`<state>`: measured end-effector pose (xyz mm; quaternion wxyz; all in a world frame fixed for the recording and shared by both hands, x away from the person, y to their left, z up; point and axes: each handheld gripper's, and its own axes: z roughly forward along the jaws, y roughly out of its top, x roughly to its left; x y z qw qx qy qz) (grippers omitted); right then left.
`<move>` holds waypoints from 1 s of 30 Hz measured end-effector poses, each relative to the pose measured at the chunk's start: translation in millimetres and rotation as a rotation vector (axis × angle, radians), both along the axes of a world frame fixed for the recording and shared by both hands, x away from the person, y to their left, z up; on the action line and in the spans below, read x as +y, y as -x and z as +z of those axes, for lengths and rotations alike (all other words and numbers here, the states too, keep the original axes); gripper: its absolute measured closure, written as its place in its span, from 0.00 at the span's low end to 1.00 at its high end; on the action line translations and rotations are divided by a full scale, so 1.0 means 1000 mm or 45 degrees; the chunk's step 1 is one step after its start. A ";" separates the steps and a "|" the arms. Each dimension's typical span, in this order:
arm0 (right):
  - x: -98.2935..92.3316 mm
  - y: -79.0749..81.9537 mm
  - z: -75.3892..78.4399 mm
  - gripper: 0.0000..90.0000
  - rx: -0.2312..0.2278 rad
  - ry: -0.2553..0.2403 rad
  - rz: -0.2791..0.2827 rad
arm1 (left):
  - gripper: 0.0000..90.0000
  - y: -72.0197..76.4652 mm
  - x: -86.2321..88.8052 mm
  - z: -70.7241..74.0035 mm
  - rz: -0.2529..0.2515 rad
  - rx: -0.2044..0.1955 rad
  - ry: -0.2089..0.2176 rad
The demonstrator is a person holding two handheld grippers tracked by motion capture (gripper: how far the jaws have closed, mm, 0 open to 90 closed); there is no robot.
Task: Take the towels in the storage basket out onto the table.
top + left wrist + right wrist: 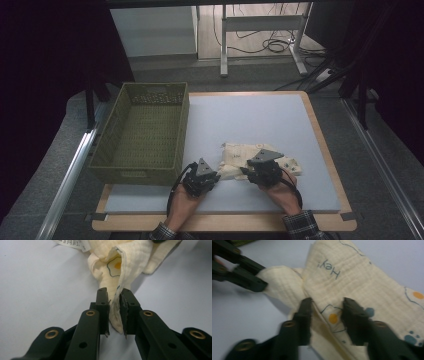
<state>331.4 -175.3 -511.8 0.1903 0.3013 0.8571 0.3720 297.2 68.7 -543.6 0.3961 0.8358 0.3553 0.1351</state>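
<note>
A cream cloth (235,152) printed with fried eggs and the word "Hey!" lies crumpled on the blue-grey mat (250,115), near its front. My left gripper (215,175) is at the cloth's left corner. In the left gripper view its jaws (114,293) are shut on a thin edge of the cloth (130,262). My right gripper (246,171) sits over the cloth's middle. In the right gripper view, which is blurred, its jaws (327,305) stand apart over the cloth (362,282), an egg print between them. The left gripper (262,277) pinches the corner at upper left there.
A green woven basket (182,130) with nothing in it stands on the mat's left side, close to my left hand. A white care label (72,243) hangs from the cloth. The wooden table edge (225,222) runs along the front. Desk legs and cables are beyond the table.
</note>
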 end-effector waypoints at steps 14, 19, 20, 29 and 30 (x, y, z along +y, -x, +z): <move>-0.035 -0.022 0.030 0.97 -0.060 -0.091 -0.172 | 0.95 -0.018 -0.005 0.019 0.029 -0.036 0.017; -0.061 -0.039 0.042 0.97 -0.076 -0.085 -0.261 | 0.95 -0.042 -0.011 0.029 0.086 -0.041 0.039; -0.066 -0.043 0.044 0.97 -0.077 -0.090 -0.278 | 0.95 -0.049 -0.012 0.030 0.097 -0.035 0.040; -0.100 -0.083 0.060 0.97 -0.095 -0.053 -0.437 | 0.95 -0.115 -0.032 0.048 0.263 -0.060 -0.033; -0.103 -0.088 0.063 0.97 -0.098 -0.048 -0.456 | 0.94 -0.124 -0.033 0.051 0.300 -0.068 -0.039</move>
